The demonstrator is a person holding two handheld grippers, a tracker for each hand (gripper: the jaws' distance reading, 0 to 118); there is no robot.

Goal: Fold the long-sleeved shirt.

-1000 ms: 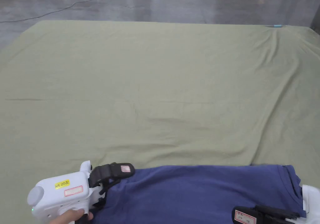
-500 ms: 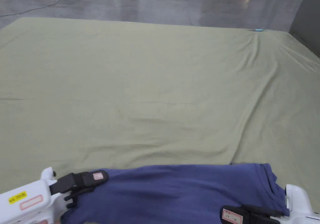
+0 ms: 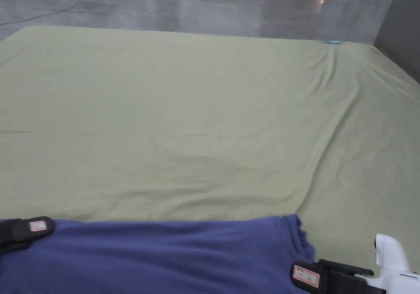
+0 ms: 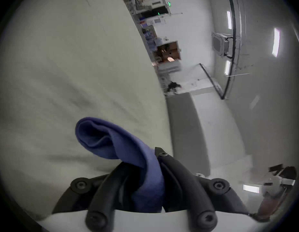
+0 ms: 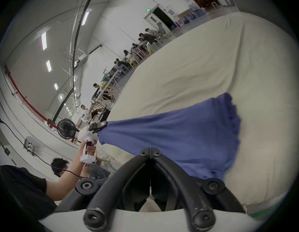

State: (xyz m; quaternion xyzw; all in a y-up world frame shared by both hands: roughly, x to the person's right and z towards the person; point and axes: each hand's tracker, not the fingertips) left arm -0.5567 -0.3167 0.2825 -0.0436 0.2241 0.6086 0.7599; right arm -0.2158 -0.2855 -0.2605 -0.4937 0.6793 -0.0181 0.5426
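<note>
A dark blue long-sleeved shirt [image 3: 164, 253] lies stretched along the near edge of the olive-green table cover [image 3: 205, 122]. My left gripper [image 3: 39, 231] is at the shirt's left end. In the left gripper view it [image 4: 145, 162] is shut on a fold of the blue shirt [image 4: 98, 135]. My right gripper [image 3: 297, 276] is at the shirt's near right corner, jaws pointing left. In the right gripper view its jaws meet [image 5: 150, 149] on the near edge of the shirt [image 5: 178, 135]. The cloth runs taut from there to the left gripper [image 5: 101, 126], which a hand [image 5: 89, 149] holds.
The cover spreads wide and lightly creased beyond the shirt. A small blue object [image 3: 334, 42] lies at its far right corner. Grey floor [image 3: 246, 3] lies beyond, a dark partition [image 3: 402, 28] at right. Several people at tables [image 5: 145, 38] and a black fan [image 5: 66, 129] stand far off.
My left gripper has moved left with its end of the shirt, drawing the cloth taut. The shirt's bunched right end has slid left. The head camera has turned slightly right.
</note>
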